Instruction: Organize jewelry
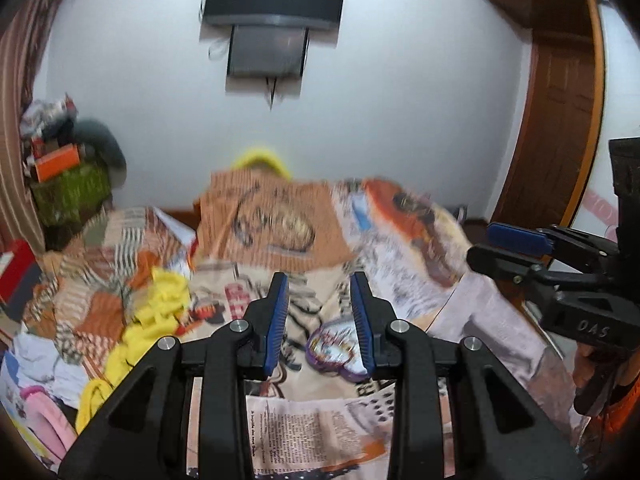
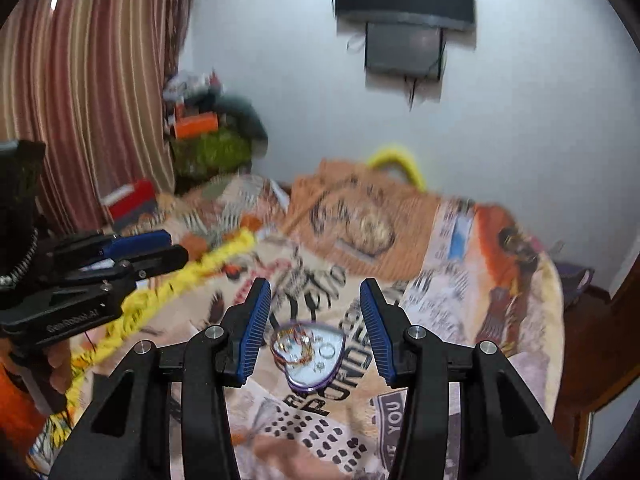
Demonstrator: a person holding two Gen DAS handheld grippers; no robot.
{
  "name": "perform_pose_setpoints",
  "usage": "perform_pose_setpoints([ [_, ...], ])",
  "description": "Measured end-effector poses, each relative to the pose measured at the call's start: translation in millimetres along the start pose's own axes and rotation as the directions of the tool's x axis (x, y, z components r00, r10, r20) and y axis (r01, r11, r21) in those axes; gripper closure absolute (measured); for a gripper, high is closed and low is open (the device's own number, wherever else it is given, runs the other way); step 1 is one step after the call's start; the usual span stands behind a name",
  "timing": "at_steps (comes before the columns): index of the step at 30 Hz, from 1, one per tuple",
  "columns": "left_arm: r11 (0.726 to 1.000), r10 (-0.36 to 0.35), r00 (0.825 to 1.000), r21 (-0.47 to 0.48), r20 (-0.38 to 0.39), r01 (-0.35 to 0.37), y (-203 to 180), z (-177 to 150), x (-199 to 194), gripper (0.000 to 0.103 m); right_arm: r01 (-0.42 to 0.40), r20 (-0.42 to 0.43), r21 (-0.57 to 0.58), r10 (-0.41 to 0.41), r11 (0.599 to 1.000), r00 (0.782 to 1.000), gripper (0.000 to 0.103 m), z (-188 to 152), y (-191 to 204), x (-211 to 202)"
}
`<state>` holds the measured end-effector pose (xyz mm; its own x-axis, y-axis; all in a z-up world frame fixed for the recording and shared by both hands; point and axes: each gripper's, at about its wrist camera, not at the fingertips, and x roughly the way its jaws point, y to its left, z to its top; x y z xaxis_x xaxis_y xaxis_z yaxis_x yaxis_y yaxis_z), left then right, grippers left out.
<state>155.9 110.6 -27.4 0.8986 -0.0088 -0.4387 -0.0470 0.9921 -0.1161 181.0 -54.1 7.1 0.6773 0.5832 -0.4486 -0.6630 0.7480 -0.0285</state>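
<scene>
The heart-shaped tray has a purple rim and a pale, shiny floor, with gold and reddish jewelry in it. The bedspread is a peach, orange and black newsprint patchwork. Both grippers are black with ribbed blue pads. The curtain is striped maroon and tan; a yellow cloth lies crumpled.
</scene>
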Motion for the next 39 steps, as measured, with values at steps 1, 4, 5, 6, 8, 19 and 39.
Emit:
perform_pose_setpoints([
  [1,1.0,0.001,1.0,0.004,0.031,-0.001,-4,2,-13,0.066,0.005,0.032,0.0,-0.005,1.0,0.999,0.06,2,3,-12],
  [4,1.0,-0.001,0.99,0.015,0.142,-0.001,-19,6,-55,0.06,0.026,0.156,-0.002,-0.025,1.0,0.987,0.06,6,16,-61],
  [5,1.0,-0.001,0.985,0.017,0.17,-0.002,-22,7,-66,0.059,0.033,0.188,-0.002,-0.032,0.999,0.982,0.06,6,20,-73],
  [6,1.0,0.001,0.979,0.02,0.204,-0.005,-26,7,-79,0.055,0.04,0.216,-0.001,-0.039,0.999,0.976,0.06,6,24,-82],
  [8,1.0,0.004,0.967,0.02,0.255,-0.009,-33,5,-101,0.051,0.059,0.28,0.009,-0.059,0.998,0.958,0.057,2,33,-106],
  [19,0.998,0.058,0.926,-0.021,0.373,-0.054,-45,-22,-159,0.006,0.164,0.41,0.107,-0.193,0.981,0.891,0.0,-23,57,-142],
  [39,0.997,0.081,0.923,-0.013,0.375,-0.082,-49,-35,-171,0.004,0.163,0.384,0.137,-0.204,0.977,0.9,0.0,-42,52,-157],
])
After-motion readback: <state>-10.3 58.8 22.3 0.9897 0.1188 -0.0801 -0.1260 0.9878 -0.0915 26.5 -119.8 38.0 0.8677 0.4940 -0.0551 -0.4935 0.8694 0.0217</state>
